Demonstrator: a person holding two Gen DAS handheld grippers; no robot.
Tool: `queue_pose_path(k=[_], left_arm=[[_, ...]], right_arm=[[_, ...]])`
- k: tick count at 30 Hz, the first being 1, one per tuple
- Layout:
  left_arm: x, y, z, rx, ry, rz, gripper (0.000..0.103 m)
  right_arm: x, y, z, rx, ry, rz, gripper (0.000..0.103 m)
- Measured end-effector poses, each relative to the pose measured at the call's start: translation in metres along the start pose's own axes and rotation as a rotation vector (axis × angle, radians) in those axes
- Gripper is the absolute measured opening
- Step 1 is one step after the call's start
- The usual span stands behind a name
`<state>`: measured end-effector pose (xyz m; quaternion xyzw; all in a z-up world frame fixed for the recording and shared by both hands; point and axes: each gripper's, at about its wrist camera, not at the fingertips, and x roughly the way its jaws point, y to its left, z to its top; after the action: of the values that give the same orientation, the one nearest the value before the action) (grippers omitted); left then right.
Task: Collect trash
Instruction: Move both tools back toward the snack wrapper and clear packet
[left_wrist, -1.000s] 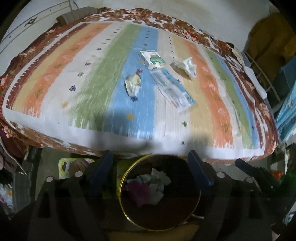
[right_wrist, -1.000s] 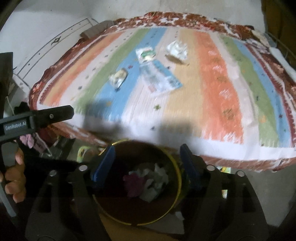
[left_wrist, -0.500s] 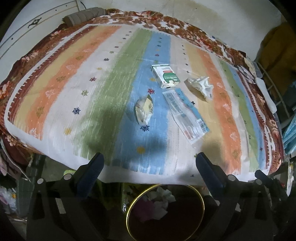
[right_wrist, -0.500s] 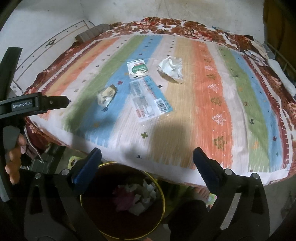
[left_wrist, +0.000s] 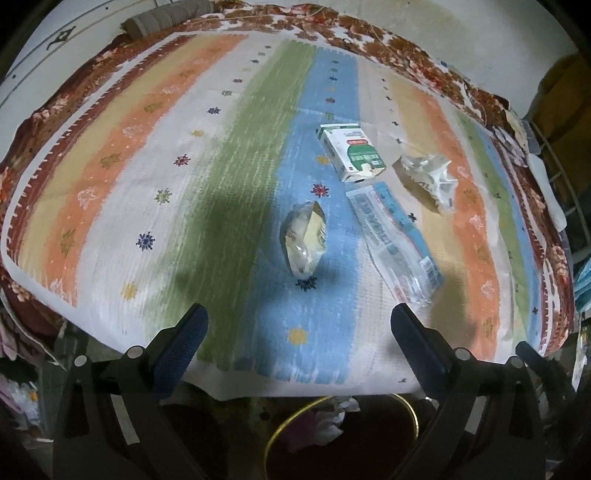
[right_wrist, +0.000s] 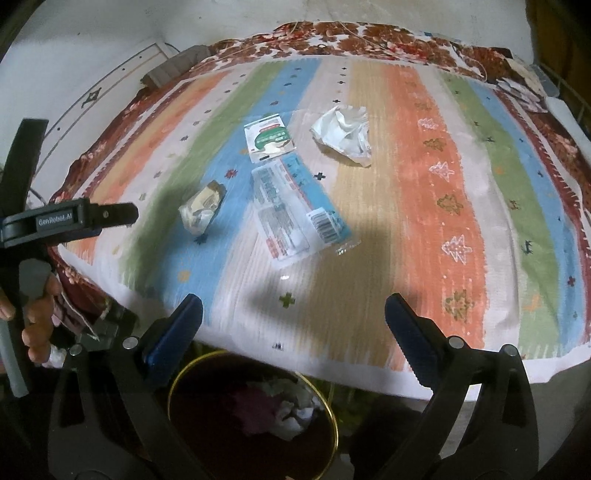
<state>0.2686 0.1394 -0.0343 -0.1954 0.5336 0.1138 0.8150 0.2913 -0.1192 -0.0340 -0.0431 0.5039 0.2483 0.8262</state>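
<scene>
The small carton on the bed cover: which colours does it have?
The small carton is white with a green panel and a small red label; the left wrist view shows it best.

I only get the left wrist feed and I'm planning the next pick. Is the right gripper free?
Observer: Yes. The right gripper is open and holds nothing, over the near edge of the striped blanket.
Operator: How does my left gripper sit relative to the yellowish wrapper?
Observer: In the right wrist view, the left gripper shows side-on, left of the yellowish wrapper and not touching it.
Operator: Anything near its handle?
Observer: Only the person's hand gripping it, beside the blanket's near left corner.
</scene>
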Motion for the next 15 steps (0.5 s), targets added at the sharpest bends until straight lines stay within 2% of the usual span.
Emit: queue_pose_path(k=[9,15], left_arm=[[0.031,-0.003,0.023,0.075,0.019,0.0,0.097],[0.055,-0.005,0.034,0.112,0.046,-0.009,0.097]], right_arm=[[0.04,-0.017,0.024,0.076,0.043,0.043,0.094],[0.074,-0.039,0.033,0.186,0.092,0.088,0.092]])
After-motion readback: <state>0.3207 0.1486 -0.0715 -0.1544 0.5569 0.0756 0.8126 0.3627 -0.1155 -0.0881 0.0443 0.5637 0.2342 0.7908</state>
